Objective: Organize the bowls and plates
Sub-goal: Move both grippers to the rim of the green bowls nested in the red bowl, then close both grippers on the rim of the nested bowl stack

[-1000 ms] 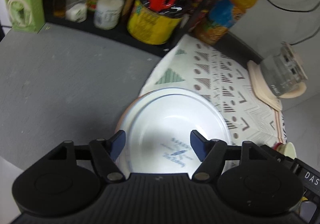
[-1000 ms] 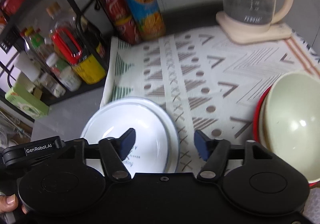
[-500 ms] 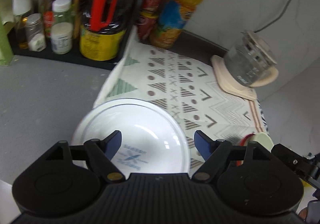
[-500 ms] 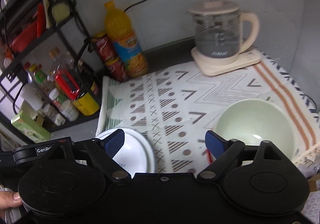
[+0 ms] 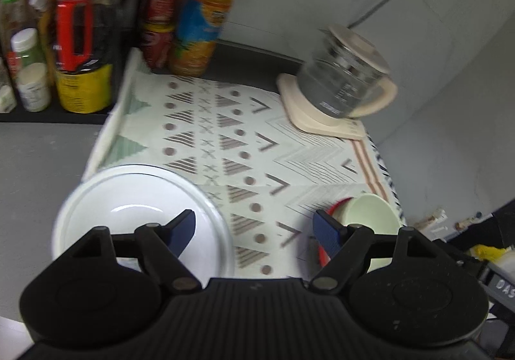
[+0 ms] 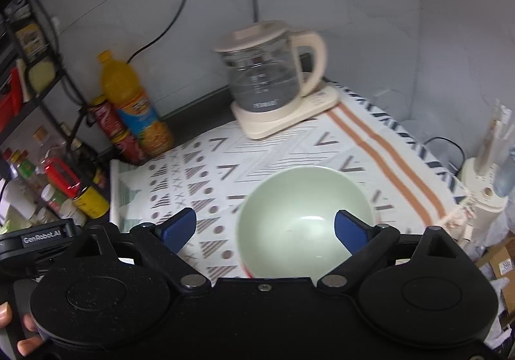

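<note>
Left-wrist view. A round white shallow plate (image 5: 141,218) with a raised rim lies at the near left corner of a cream patterned cloth mat (image 5: 244,147), part of it over the grey counter (image 5: 42,160); nothing lies in it, and a bright highlight shows on its glazed centre. At the mat's near right edge sits a pale green bowl (image 5: 370,215), with a red rim, of a dish whose kind cannot be told, showing just under its left side. The left gripper (image 5: 254,229) stands above the mat between plate and bowl, its blue pads wide apart with nothing between them.

Right-wrist view. The pale green bowl (image 6: 302,218) is round, smooth and glossy inside, and holds nothing; a sliver of red shows at its lower left edge. The right gripper (image 6: 265,228) hovers over it, jaws opening and already wide; the right pad overlaps the bowl's rim in the picture, but neither pad presses on it. Behind, a clear glass kettle (image 6: 270,70) with cream lid and handle stands on its cream base at the mat's far end; whether it holds water cannot be told. An orange juice bottle (image 6: 135,109) and a red can (image 6: 112,128) stand at the far left.
</note>
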`<state>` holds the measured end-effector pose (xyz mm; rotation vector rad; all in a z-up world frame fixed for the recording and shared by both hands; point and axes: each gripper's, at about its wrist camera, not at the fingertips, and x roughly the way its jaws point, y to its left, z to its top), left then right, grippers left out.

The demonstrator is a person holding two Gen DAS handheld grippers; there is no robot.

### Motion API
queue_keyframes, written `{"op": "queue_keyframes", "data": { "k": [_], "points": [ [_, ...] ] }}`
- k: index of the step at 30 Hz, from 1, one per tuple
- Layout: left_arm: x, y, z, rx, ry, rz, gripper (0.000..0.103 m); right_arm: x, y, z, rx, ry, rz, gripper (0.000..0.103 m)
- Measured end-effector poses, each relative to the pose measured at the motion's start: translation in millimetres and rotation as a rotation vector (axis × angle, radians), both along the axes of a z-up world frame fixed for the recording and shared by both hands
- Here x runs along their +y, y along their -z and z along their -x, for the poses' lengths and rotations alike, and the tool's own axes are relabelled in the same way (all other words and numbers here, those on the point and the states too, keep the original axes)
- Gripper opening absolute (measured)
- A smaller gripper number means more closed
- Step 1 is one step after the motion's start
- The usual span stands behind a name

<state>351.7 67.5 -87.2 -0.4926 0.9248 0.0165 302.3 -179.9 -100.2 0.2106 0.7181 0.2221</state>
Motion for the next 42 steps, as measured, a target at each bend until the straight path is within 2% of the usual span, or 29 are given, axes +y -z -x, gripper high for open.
{"op": "queue_keyframes", "data": {
  "k": [8,19,31,42],
  "points": [
    [-39,-2,-14,-0.006,0.081,-0.007,0.078,-37,15,0,0.041,0.096,-0.018,0.095],
    [-83,23,-36,0.068,0.17,0.011,0.078,-61,40,-5,0.116,0.148,-0.059,0.095],
    [-104,47,-54,0.138,0.179,-0.004,0.078,-81,55,-21,0.165,0.159,-0.074,0.095],
    [-107,71,-74,0.191,0.146,0.006,0.077,-72,81,-56,0.222,0.117,-0.041,0.092]
  ]
}}
